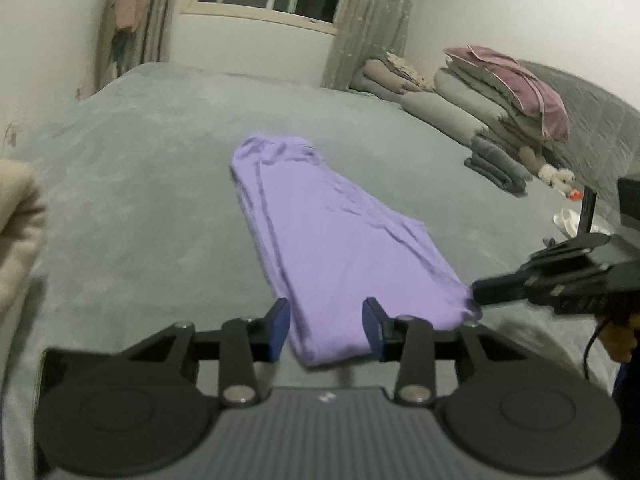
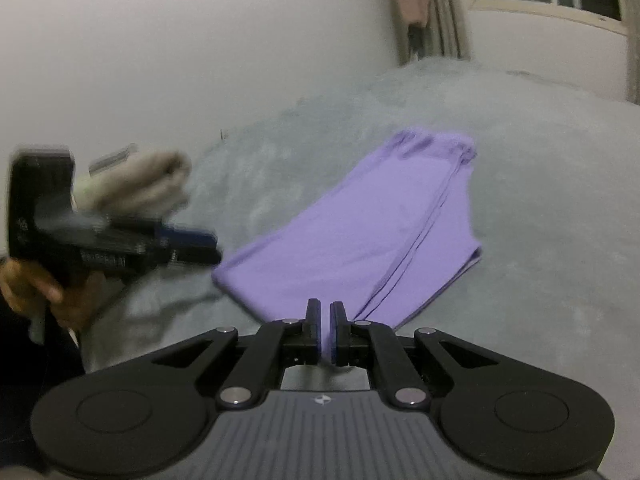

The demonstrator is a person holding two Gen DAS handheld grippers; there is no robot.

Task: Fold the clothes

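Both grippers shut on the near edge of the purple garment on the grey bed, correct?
Not quite. Only the right gripper is shut on the purple garment; the right wrist view shows that. In the left wrist view the left gripper is open, its fingers straddling the near edge on the grey bed.

The garment (image 1: 336, 240) is 1 lilac piece, folded lengthwise into a long, narrow strip and lying flat on the grey bedcover (image 1: 140, 200). Seams run along its length. Surface is lightly creased. Its near end is pinched, and its far end lies bunched.
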